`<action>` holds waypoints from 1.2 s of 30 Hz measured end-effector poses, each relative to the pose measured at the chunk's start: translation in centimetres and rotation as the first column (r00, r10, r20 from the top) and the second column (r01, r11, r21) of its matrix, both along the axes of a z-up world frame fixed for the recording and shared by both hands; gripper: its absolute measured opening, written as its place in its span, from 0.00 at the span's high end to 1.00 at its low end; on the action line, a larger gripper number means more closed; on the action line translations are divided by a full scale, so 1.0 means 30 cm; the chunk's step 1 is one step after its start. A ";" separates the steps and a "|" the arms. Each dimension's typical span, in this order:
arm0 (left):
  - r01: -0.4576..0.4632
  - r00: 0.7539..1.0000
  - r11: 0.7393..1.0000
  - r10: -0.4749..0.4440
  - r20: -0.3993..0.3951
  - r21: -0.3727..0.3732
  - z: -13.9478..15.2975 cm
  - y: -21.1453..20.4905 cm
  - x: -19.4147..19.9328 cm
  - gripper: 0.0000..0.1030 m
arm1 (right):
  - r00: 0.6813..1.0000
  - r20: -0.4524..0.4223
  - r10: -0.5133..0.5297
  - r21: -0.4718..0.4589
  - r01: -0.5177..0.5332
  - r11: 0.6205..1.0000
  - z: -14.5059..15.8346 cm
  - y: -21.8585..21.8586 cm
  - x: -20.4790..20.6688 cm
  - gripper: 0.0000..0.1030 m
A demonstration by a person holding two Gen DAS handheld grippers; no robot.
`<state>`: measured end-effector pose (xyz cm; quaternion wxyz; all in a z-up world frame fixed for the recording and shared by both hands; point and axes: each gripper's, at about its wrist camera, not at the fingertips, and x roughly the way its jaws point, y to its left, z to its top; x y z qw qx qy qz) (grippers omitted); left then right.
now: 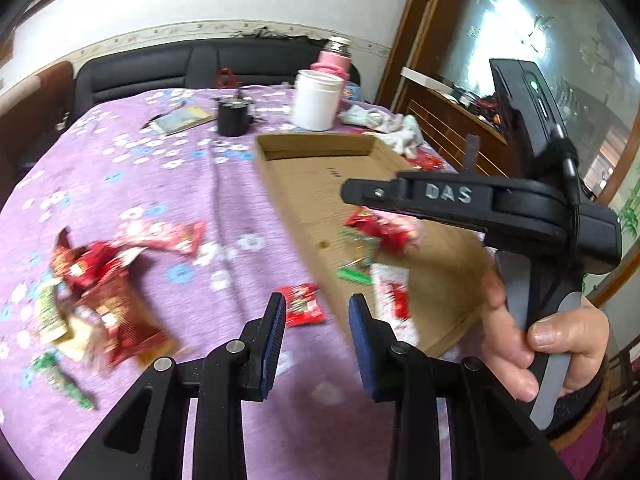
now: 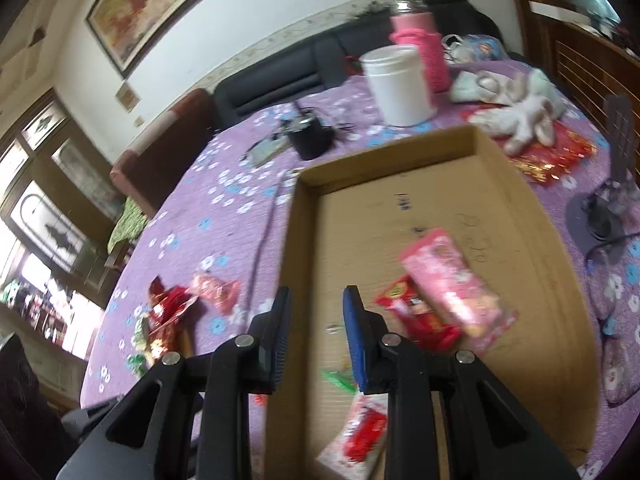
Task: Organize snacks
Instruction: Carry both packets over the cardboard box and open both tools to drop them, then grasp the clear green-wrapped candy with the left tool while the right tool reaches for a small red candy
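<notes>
A shallow cardboard tray [image 1: 316, 148] [image 2: 384, 164] lies on the purple flowered tablecloth. In it lie a pink packet [image 2: 452, 284], a red packet [image 2: 416, 312], a white-and-red packet [image 2: 356, 436] and a green sweet [image 2: 340, 380]. A pile of red snack packets [image 1: 108, 288] [image 2: 168, 312] lies on the cloth left of the tray. A small red packet [image 1: 302, 304] lies beside the tray's left wall. My left gripper [image 1: 318, 320] is open and empty above that packet. My right gripper [image 2: 316, 312] is open and empty over the tray's left wall; its body shows in the left wrist view [image 1: 480, 204].
A white jar [image 1: 316, 100] [image 2: 400, 84], a pink flask [image 1: 334, 60] [image 2: 420, 48], a black cup [image 1: 233, 118] [image 2: 312, 140], a booklet [image 1: 180, 118] and crumpled cloth [image 1: 392, 126] [image 2: 520, 116] sit beyond the tray. A black stand [image 2: 608, 200] is right of it.
</notes>
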<state>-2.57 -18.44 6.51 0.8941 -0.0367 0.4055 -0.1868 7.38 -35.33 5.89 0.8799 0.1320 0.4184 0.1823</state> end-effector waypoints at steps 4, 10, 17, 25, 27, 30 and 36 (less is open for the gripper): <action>-0.071 0.997 0.997 0.071 0.005 0.012 0.001 0.130 -0.048 0.67 | 0.998 0.007 0.063 -0.021 -0.063 0.998 -0.008 0.068 -0.020 0.76; -0.209 0.978 0.978 0.209 -0.005 0.002 -0.009 0.342 -0.099 0.67 | 0.993 0.008 0.118 -0.045 -0.117 0.992 -0.020 0.133 -0.045 0.76; -0.361 0.929 0.932 0.357 -0.096 -0.029 -0.091 0.539 -0.100 0.67 | 0.987 -0.013 0.158 -0.058 -0.158 0.986 -0.039 0.182 -0.056 0.76; -0.433 0.887 0.901 0.429 -0.171 0.014 -0.185 0.573 -0.030 0.67 | 0.989 -0.019 0.144 -0.042 -0.145 0.989 -0.040 0.164 -0.052 0.76; -0.431 0.890 0.902 0.431 -0.147 0.032 -0.187 0.567 -0.024 0.67 | 0.989 -0.022 0.144 -0.036 -0.145 0.989 -0.042 0.162 -0.048 0.76; -0.435 0.892 0.898 0.440 -0.101 0.071 -0.193 0.556 -0.024 0.78 | 0.987 -0.026 0.156 -0.038 -0.157 0.987 -0.045 0.172 -0.049 0.76; -0.435 0.896 0.900 0.436 -0.086 0.031 -0.197 0.572 -0.022 0.78 | 0.977 -0.043 0.207 -0.048 -0.209 0.977 -0.056 0.209 -0.059 0.76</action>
